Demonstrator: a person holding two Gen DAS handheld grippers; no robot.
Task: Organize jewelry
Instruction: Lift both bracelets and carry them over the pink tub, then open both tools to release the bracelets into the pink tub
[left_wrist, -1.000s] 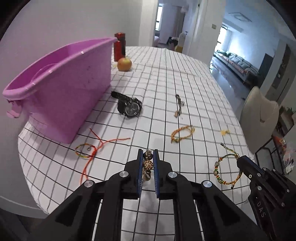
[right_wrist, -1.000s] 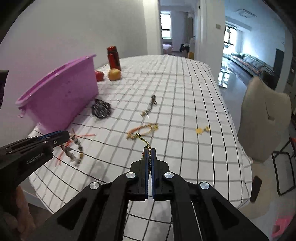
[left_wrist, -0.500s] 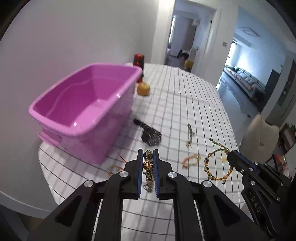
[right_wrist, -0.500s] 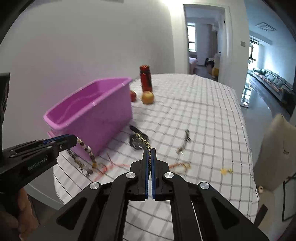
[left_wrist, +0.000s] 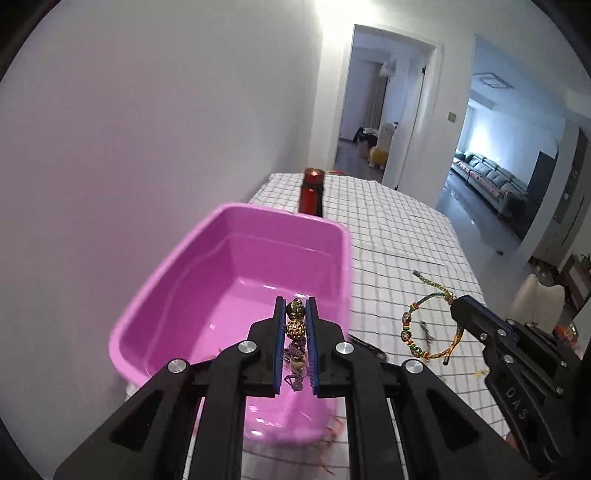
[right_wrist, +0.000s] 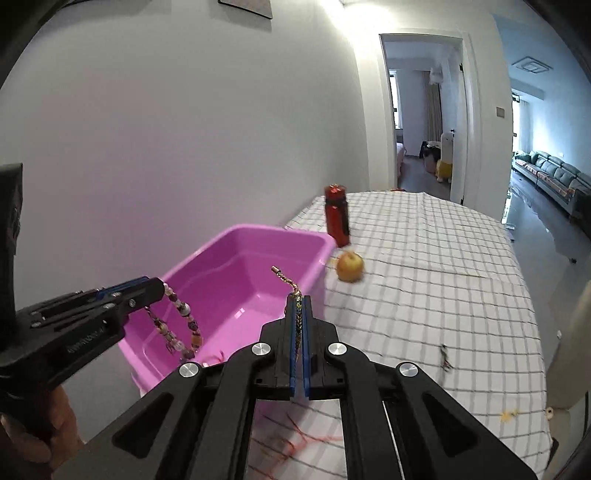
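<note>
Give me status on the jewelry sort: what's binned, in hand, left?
Binned: nothing seen inside the pink tub. In hand: left gripper clamps a beaded bracelet over the tub; right gripper clamps a woven bracelet beside it. Left: a small dark piece on the tablecloth.

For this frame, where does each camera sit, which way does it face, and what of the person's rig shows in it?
Left wrist view: on the left gripper, looking down into the pink tub; its jaws clamp a beaded bracelet; the right gripper shows at right with a woven bracelet.
Right wrist view: on the right gripper, facing along the checked table; the left gripper and a hand show at left.
Shared: tub, red bottle, both bracelets, each other's gripper.
</note>
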